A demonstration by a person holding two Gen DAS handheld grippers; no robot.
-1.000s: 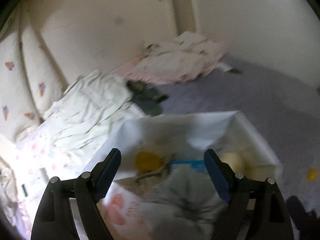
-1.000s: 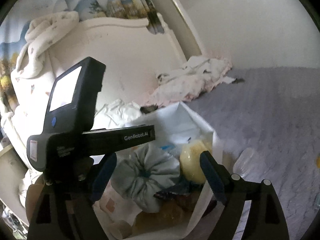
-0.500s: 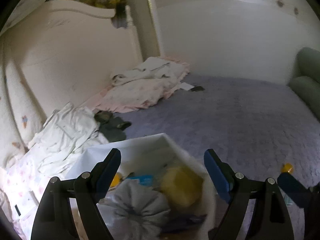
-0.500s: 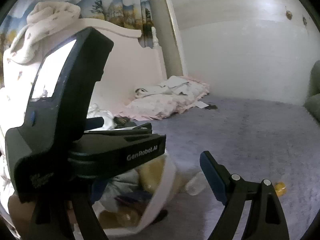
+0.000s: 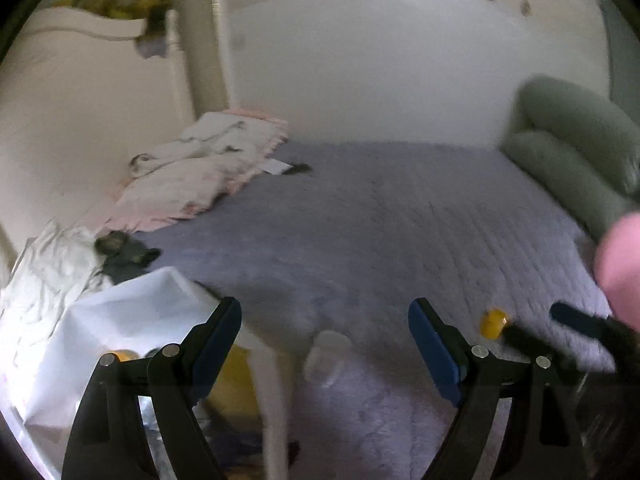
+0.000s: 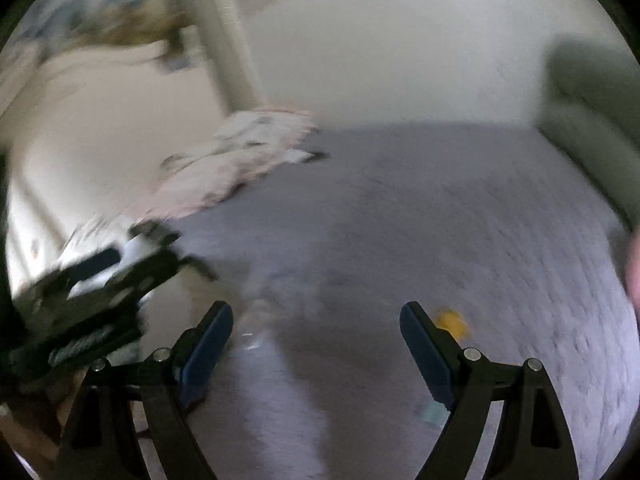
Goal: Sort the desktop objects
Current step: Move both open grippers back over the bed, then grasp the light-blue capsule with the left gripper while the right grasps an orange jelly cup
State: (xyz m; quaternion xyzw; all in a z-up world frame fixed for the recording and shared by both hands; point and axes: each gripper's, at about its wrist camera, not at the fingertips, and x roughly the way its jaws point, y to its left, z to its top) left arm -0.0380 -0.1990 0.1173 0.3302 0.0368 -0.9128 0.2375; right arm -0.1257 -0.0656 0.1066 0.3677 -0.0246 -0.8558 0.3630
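Both grippers, left (image 5: 325, 344) and right (image 6: 316, 340), spread wide and empty above a purple bed (image 5: 380, 220), a clear cup (image 5: 326, 356) just ahead of the left one

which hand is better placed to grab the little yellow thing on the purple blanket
Probably right. The right gripper is open and empty, and the yellow thing lies just beside its right finger. From the left gripper, also open, it sits farther off, near the right gripper's finger.

Bare blanket (image 5: 380, 232) beyond white box (image 5: 132, 320)
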